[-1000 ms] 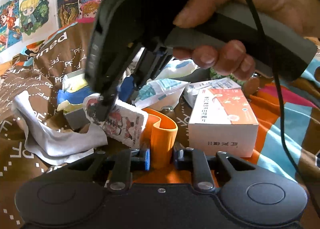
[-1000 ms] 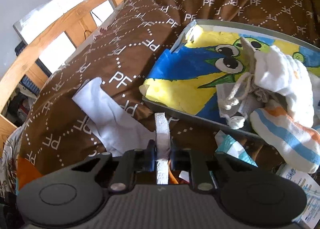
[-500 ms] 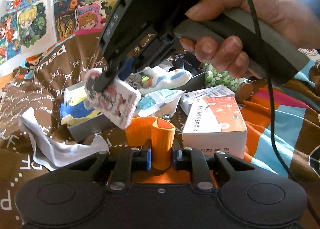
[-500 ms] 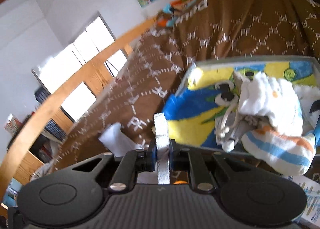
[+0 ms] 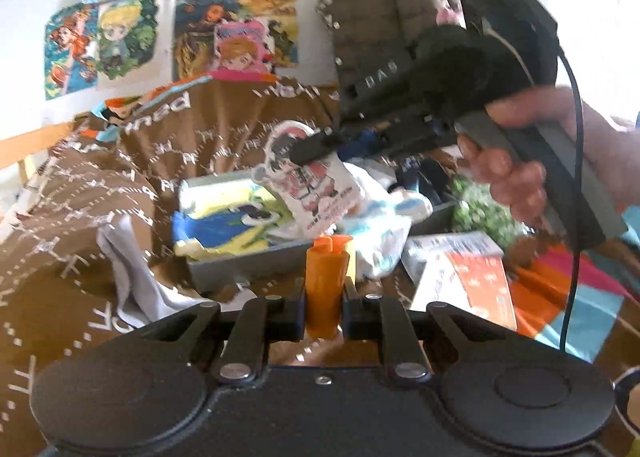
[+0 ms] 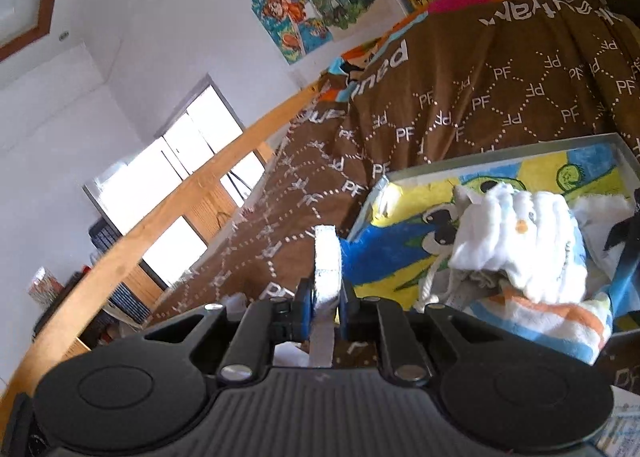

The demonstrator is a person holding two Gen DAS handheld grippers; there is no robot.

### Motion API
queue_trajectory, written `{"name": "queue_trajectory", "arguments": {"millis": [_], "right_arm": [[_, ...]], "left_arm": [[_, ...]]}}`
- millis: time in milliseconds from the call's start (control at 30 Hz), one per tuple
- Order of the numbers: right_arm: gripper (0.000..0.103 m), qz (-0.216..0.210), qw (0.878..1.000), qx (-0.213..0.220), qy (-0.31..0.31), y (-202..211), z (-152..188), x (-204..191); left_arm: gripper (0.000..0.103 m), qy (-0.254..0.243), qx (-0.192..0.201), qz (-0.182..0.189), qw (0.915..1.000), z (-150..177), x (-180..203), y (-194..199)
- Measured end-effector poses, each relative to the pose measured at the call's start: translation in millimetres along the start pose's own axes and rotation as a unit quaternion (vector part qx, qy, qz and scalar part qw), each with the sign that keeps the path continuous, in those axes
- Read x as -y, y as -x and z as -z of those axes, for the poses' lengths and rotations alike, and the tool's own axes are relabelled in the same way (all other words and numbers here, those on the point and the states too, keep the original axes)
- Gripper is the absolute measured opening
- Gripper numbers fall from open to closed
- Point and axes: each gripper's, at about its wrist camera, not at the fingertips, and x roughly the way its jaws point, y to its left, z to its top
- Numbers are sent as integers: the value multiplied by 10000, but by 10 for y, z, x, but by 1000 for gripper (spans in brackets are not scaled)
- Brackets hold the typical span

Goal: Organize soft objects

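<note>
While the right claw [image 5: 308,151] pinches the flat soft pad [image 5: 310,187] by its top edge above the box [image 5: 248,261], it hangs limp and light; the left claw [image 5: 324,299] squeezes a bendy orange band [image 5: 325,277].

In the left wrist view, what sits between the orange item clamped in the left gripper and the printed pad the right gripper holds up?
Only the near wall of the grey tray and the cartoon towel inside it; the printed pad hangs above them, in the left wrist view.

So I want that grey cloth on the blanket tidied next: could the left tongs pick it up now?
Probably not: the left tongs are shut on an orange piece; the grey cloth lies uncovered.
</note>
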Motion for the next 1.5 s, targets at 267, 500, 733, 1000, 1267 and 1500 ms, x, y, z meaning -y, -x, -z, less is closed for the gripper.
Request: {"name": "queue_trajectory", "arguments": {"millis": [267,500,733,1000,1267,1500], "right_arm": [[14,-63,9988,463,-133,20,-168,119],[14,-70,9974,581,-419,-268,-299,271],[14,109,9985,327,-432,-533,-225,322],[14,171,9974,139,-687,-647,-139,493],[15,420,9972,-243,-561,-862,-51,490],[18,710,9967,-359,-170,-886,-22,409]], "left_arm": [[16,-98,318,-197,9993,-26,12,42],[16,-155,680,-396,9968,-115,-125,-100],[17,-215,920,-739,9928,-400,-328,-577],[17,-161,477,-1088,9928,-370,-437,-1065],[20,-159,18,-1048,9944,-356,-483,-1213],[22,-409,-497,-1052,9924,-350,-409,-1328]]}}
